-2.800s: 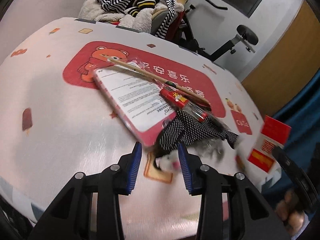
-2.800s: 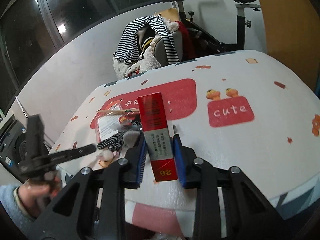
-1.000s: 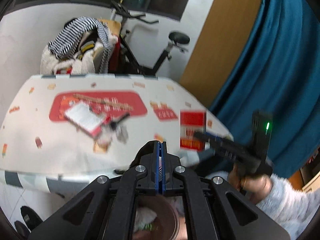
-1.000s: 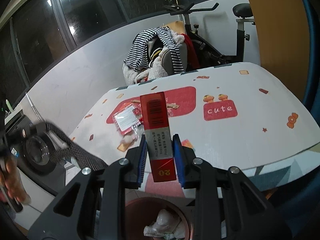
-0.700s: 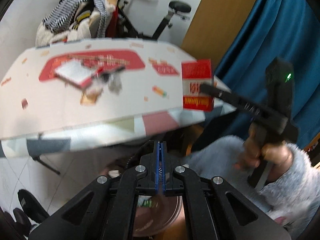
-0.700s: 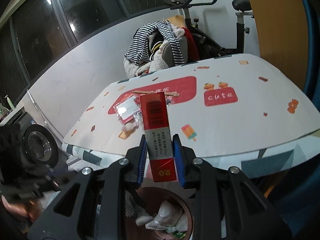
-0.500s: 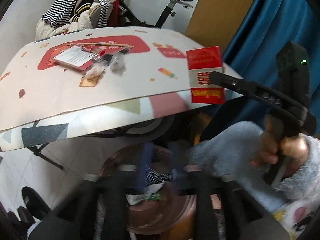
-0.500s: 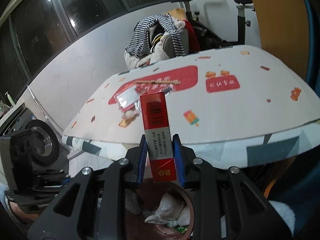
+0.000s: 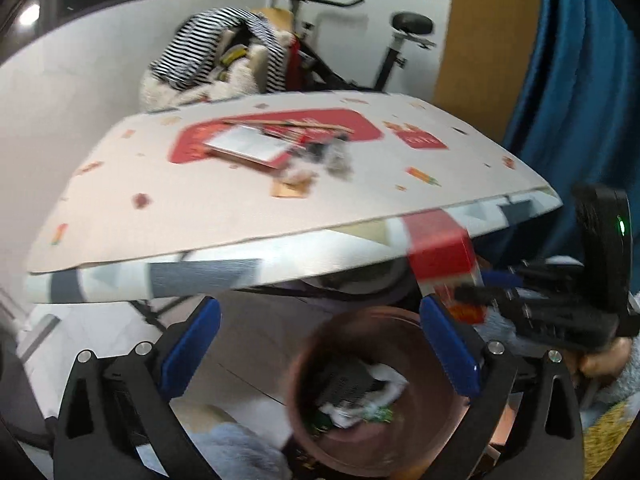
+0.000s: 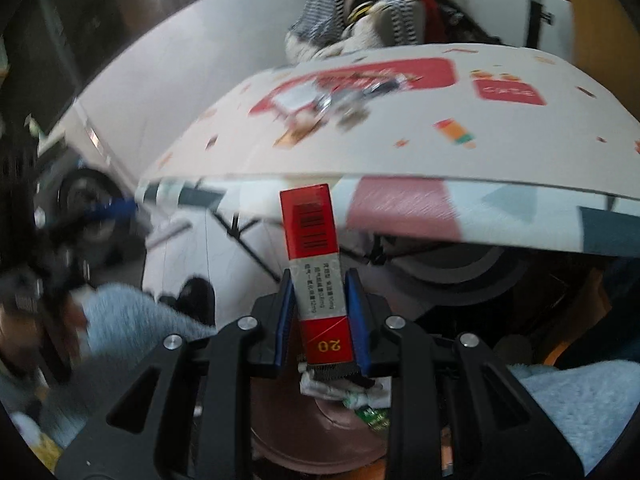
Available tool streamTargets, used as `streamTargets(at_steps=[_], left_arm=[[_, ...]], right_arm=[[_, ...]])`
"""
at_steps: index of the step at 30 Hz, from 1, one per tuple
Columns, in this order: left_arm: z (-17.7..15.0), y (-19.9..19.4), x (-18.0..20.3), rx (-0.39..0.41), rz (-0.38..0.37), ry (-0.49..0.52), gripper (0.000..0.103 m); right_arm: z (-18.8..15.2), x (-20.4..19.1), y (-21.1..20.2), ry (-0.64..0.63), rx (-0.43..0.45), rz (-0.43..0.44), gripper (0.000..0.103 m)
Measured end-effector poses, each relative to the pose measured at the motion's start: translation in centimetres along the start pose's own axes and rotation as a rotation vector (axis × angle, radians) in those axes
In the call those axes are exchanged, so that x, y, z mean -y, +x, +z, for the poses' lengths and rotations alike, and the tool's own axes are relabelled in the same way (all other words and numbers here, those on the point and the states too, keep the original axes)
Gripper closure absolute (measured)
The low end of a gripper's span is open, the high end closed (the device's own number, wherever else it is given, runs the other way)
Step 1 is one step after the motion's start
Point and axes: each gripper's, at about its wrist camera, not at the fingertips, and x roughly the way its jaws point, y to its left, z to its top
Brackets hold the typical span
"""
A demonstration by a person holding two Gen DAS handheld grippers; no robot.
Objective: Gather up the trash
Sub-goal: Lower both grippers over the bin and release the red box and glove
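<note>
Hovering low in the frame, the left hand-held gripper (image 9: 320, 344) has its jaws spread wide, having just been opening, with nothing between them, and directly below sits the brown trash bin (image 9: 320, 436) holding a striped black cloth (image 9: 344, 380) and crumpled white scraps. The right hand-held gripper (image 10: 320, 312) pinches a red and white box (image 10: 316, 264) upright at centre frame, above the bin's rim (image 10: 280, 448). Behind both, in the upper half, the desk (image 9: 200, 208) carries a booklet (image 9: 248, 146) and blurred litter on its patterned cloth.
</note>
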Motion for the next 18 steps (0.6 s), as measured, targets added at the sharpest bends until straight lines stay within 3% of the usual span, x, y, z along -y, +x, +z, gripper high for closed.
streamTargets(at_steps=[7,13,18], left_arm=[[-1.2,-0.8,-2.0,0.092,0.099,-0.068,0.006],[-1.9,-0.3,-1.6,0.106,0.153,-0.058,0.006],[-2.0,1.0,-0.6,0.068,0.190,-0.006,0.006]], right_arm=[[-2.0,-1.7,3.8,-0.076,-0.141,-0.037,0.074],[-3.1,-2.2,5.8,-0.093,-0.215,-0.069,0.074],[-3.6,-2.2,6.6,-0.090,-0.239,-0.084,0.073]])
